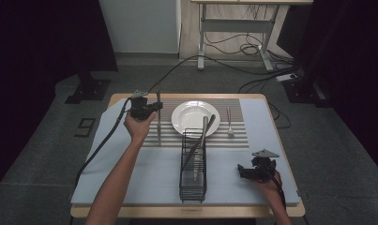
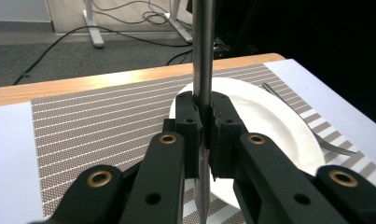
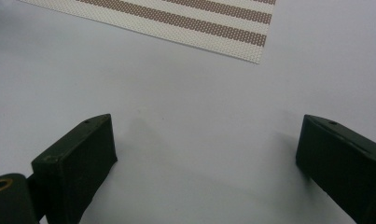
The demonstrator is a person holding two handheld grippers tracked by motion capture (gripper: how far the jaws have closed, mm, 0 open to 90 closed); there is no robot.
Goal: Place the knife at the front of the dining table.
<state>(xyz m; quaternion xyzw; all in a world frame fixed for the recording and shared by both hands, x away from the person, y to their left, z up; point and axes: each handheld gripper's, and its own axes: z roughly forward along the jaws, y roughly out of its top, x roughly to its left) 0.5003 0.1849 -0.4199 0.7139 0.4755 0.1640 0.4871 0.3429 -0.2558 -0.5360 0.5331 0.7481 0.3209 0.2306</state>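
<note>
My left gripper (image 1: 154, 108) (image 2: 204, 126) is shut on a metal table knife (image 1: 158, 123) (image 2: 203, 51), which it holds upright above the striped placemat (image 1: 170, 133) (image 2: 106, 126), just left of the white plate (image 1: 189, 115) (image 2: 269, 126). The knife's pointed end hangs below the jaws. A fork (image 1: 229, 123) (image 2: 311, 135) lies on the placemat right of the plate. My right gripper (image 1: 245, 171) (image 3: 204, 154) rests low over the pale blue table cover (image 3: 190, 93) at the front right, open, with nothing between its fingers.
A black wire cutlery rack (image 1: 193, 168) stands at the front middle with a couple of utensils (image 1: 200, 138) leaning in it toward the plate. The placemat's corner (image 3: 251, 51) lies ahead of the right gripper. Cables and desk legs are on the floor beyond the table.
</note>
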